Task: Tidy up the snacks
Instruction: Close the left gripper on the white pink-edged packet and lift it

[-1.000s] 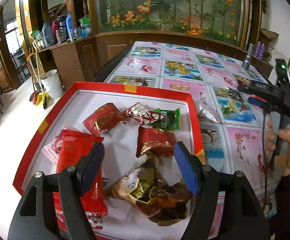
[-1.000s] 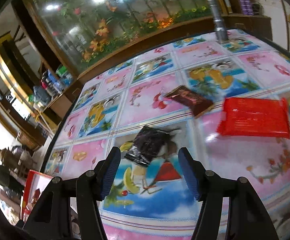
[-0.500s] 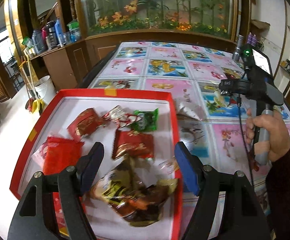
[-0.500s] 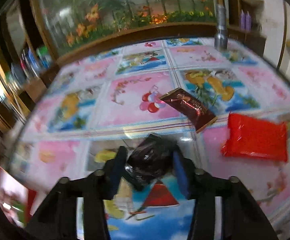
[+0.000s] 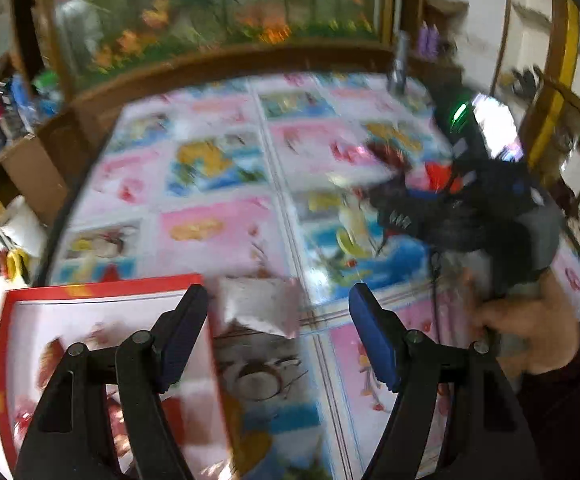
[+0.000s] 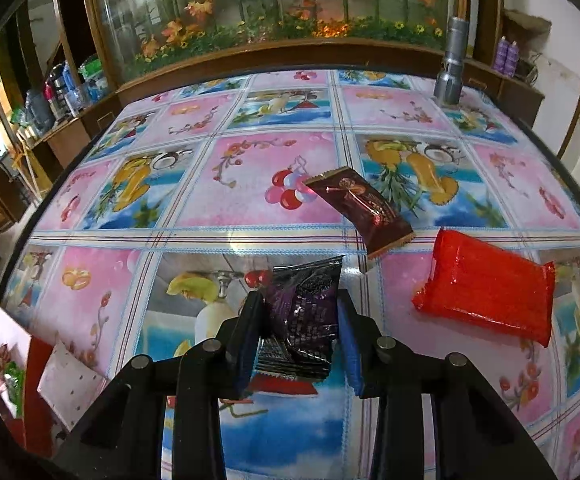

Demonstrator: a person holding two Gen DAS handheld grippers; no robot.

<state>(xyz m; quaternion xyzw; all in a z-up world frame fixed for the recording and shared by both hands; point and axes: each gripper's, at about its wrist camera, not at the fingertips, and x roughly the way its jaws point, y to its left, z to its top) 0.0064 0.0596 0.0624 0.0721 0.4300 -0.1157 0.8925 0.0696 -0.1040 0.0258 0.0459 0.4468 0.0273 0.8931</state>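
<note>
Downward-tilted, right tongs (image 6: 298,320) have just closed, pinching dark purple packet (image 6: 304,304)

table (image 6: 250,184): bears every snack, with the fish tank (image 6: 274,4) behind its far edge
tray (image 5: 102,286): at the table's left end, snacks inside it
flat packet (image 5: 260,310): on the table, just right of the tray's far corner
dark packet (image 6: 304,312): near the front, between the right gripper (image 6: 298,336) jaws
long bar (image 6: 360,210): behind the dark packet, slightly right
wide packet (image 6: 486,286): right of the dark packet, just beside the long bar
torch (image 6: 450,64): upright at the far right corner
</note>
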